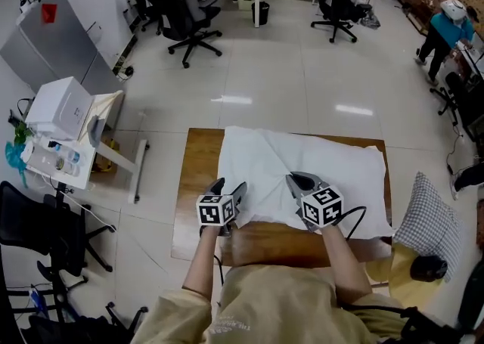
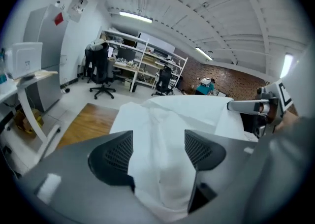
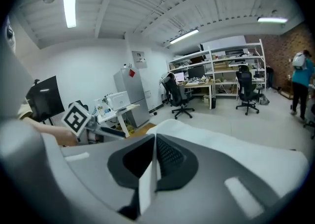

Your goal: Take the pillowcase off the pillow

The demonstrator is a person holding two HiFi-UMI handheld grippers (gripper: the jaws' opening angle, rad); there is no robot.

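A white pillow in its pillowcase (image 1: 302,153) lies across the wooden table (image 1: 198,184). Both grippers are at its near edge. My left gripper (image 1: 229,186) sits at the near left corner; in the left gripper view a thick bunch of the pillow (image 2: 160,134) fills the gap between its jaws (image 2: 158,144), touching both pads. My right gripper (image 1: 296,181) is near the middle of the same edge. Its jaws (image 3: 153,142) are pressed together on a thin white fold of the pillowcase (image 3: 146,183).
A checked cushion (image 1: 426,218) rests on a seat to the right of the table. A side table with a printer (image 1: 64,112) stands at the left, a black chair (image 1: 45,229) below it. Office chairs (image 1: 185,17) and desks are further back. A person (image 1: 446,29) stands far right.
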